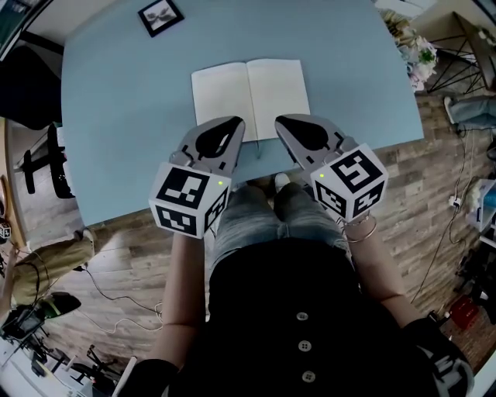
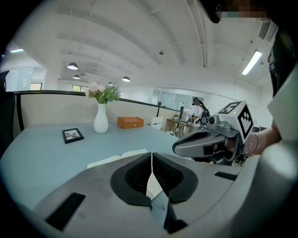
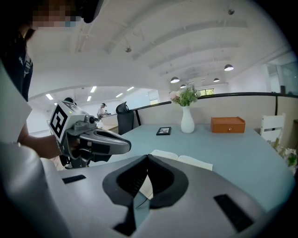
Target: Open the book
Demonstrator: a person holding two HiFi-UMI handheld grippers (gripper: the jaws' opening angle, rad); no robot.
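Observation:
The book [image 1: 249,98] lies open and flat on the blue table [image 1: 116,116], two blank white pages showing. Its pages also show past the jaws in the left gripper view, book [image 2: 111,159], and in the right gripper view, book [image 3: 186,161]. My left gripper [image 1: 235,124] hovers at the table's near edge, just short of the book's left page, jaws shut and empty. My right gripper [image 1: 284,124] is level with it near the right page, also shut on nothing. Both are held off the book.
A small framed picture [image 1: 160,16] lies at the table's far left. A white vase of flowers [image 2: 101,114] and an orange box [image 2: 130,122] stand at the far end. The person's legs and wooden floor lie below the near edge.

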